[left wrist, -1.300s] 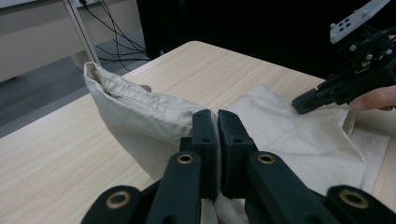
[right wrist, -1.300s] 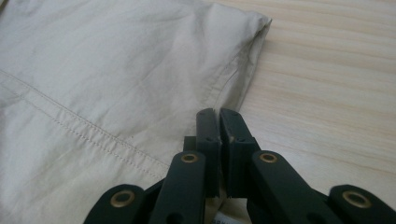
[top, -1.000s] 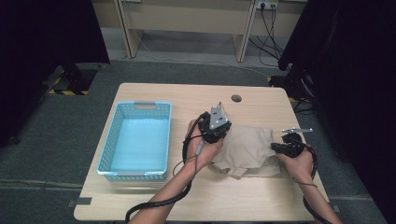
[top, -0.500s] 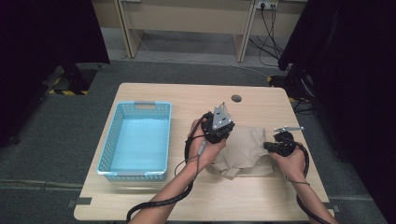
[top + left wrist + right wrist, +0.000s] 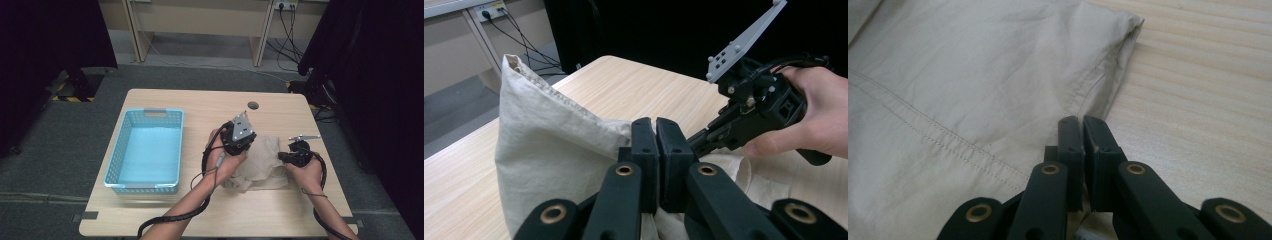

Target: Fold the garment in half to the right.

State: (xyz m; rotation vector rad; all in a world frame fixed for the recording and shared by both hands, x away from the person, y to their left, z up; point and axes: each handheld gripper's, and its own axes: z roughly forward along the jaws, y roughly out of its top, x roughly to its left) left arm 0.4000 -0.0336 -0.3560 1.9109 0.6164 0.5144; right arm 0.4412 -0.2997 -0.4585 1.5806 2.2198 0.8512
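A beige cloth [image 5: 265, 162] lies crumpled on the wooden table [image 5: 200, 105], right of centre. My left gripper [image 5: 246, 150] is shut on a bunched part of the cloth [image 5: 549, 150] and holds it raised above the table; its jaws [image 5: 656, 122] are pressed together. My right gripper [image 5: 282, 157] is at the cloth's right side, low over the table. Its jaws [image 5: 1082, 122] are closed together on the stitched hem of the cloth [image 5: 973, 100]. A hand [image 5: 814, 115] holds that right gripper just beyond the left jaws.
A light blue plastic basket [image 5: 116, 150] stands on the left half of the table with nothing in it. A round cable hole [image 5: 253, 105] sits near the far edge. Bare wood [image 5: 1198, 100] lies right of the cloth. Cables trail off the near edge.
My right gripper has moved left toward the left gripper, drawing the cloth's right edge inward, so the cloth looks narrower and more bunched. The left gripper has stayed put.
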